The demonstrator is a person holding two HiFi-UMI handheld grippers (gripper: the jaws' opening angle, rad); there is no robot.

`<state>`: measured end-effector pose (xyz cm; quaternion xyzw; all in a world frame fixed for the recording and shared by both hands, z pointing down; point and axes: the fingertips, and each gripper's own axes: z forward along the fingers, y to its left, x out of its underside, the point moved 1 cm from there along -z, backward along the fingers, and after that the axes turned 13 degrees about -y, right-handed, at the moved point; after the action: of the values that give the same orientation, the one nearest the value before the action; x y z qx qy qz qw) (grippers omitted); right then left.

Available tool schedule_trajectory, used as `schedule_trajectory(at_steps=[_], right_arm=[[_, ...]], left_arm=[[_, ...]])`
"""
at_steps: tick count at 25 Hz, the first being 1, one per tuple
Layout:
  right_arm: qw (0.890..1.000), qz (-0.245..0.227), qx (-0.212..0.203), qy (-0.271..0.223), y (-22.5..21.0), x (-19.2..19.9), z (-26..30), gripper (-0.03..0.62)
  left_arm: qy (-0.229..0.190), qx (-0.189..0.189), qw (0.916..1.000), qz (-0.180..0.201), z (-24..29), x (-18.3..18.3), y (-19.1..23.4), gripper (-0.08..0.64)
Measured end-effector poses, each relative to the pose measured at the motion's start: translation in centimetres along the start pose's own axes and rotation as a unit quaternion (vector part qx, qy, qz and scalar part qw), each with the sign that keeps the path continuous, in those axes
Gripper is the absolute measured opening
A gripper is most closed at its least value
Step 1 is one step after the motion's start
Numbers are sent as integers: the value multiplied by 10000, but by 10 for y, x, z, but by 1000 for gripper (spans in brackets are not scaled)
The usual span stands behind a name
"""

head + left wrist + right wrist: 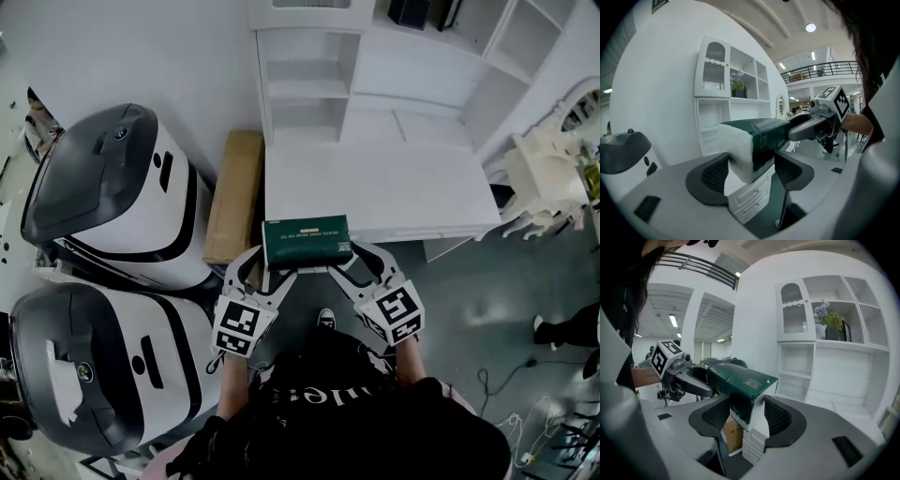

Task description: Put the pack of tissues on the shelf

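Note:
The pack of tissues [307, 241] is dark green with white ends and hangs in the air before the white desk [375, 187]. My left gripper [265, 267] is shut on its left end and my right gripper [354, 258] on its right end. In the left gripper view the pack [759, 138] sits between the jaws of the left gripper [750, 171], with the right gripper [820, 124] beyond. In the right gripper view the pack [740, 380] is pinched by the right gripper [746, 416]. The white shelf unit [309, 89] with open compartments rises behind the desk.
A cardboard box [234, 192] stands left of the desk. Two large white and grey machines [112, 197] [84, 366] fill the left side. A white chair [544, 178] is at the right. Flowers and a frame [827, 322] occupy an upper shelf compartment.

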<state>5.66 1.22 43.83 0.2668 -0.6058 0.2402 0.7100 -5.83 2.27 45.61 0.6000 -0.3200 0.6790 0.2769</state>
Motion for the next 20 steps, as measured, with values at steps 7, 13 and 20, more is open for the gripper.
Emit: schedule_trajectory(at_steps=[7,13,20], right_arm=[[9998,60,-149,-109,-84,-4,22,255],[9990,63,-381,-207,-128,-2,42,255],[9985,96,-495,-203,-147,1,64,255]], left_arm=[[64,-228,9997,32,81,-13,21,302],[237,-470,9986,78,121,-15,35,302],[331,-582,9977,-75,141,-12,53,302]])
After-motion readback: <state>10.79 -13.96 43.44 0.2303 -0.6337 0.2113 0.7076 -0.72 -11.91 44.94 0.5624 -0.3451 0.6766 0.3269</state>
